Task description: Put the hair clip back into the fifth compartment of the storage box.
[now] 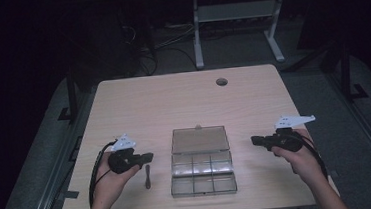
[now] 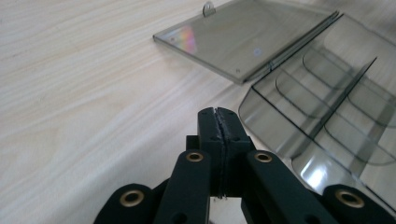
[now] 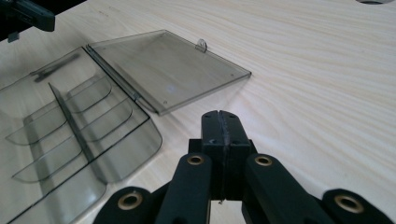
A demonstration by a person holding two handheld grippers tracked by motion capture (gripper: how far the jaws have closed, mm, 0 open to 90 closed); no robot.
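Low in the high view we hold the left gripper (image 1: 149,156) at lower left & the right gripper (image 1: 254,140) at lower right, each w/ matte black jaws pressed flat together on nothing, tips facing the box between them. Btwn them, centre frame, lies the clear smoky plastic box (image 1: 202,177), rectangular w/ rounded corners, thin dividers making small compartments, its flat hinged lid (image 1: 199,139) folded open toward the far side; a slim dark pen-like stick (image 1: 147,176) lies just left of it. All sits on the pale wood-grain table (image 1: 163,101), w/ a round cable hole (image 1: 221,81) near the far edge, upper centre.
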